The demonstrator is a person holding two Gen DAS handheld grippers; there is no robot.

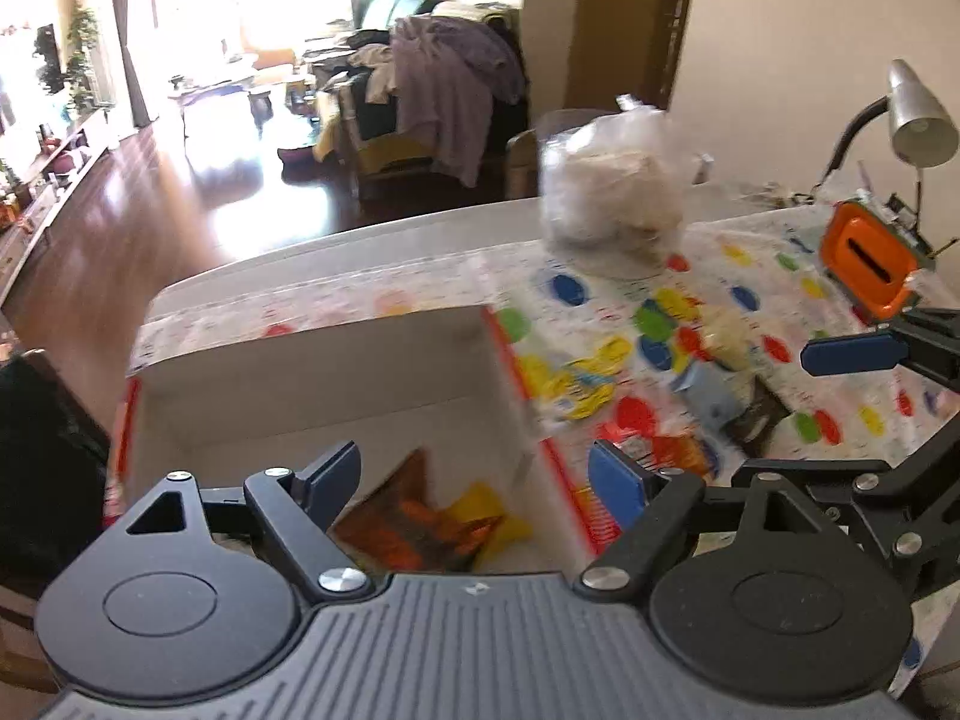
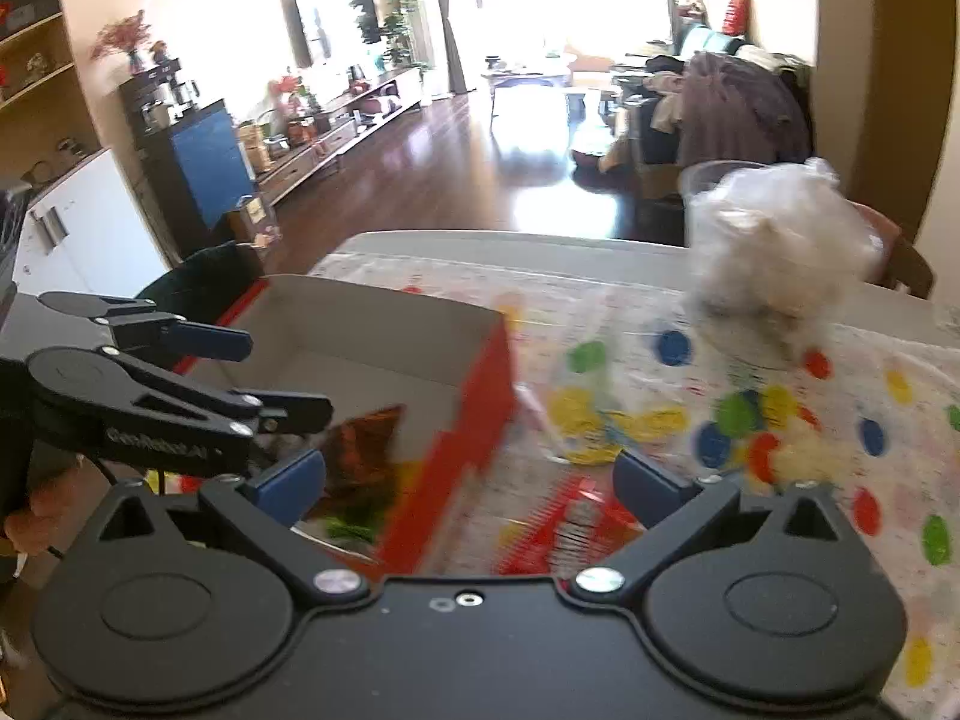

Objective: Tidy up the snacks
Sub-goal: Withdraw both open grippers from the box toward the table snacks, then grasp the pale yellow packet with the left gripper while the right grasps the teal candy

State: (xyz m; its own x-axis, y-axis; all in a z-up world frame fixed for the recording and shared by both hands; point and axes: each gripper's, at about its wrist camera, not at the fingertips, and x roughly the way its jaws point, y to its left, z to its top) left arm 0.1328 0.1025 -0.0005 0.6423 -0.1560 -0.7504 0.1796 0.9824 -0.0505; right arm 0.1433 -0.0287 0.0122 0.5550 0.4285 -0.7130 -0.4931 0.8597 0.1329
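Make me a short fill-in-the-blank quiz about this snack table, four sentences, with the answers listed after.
1. Both the left gripper and the right gripper have their jaws ____.
2. The cardboard box has white inner walls and ____ outer sides.
3. Snack packets already lie ____ the box.
4. The clear plastic bag stands on the ____ tablecloth.

Answers: open; red; inside; polka-dot
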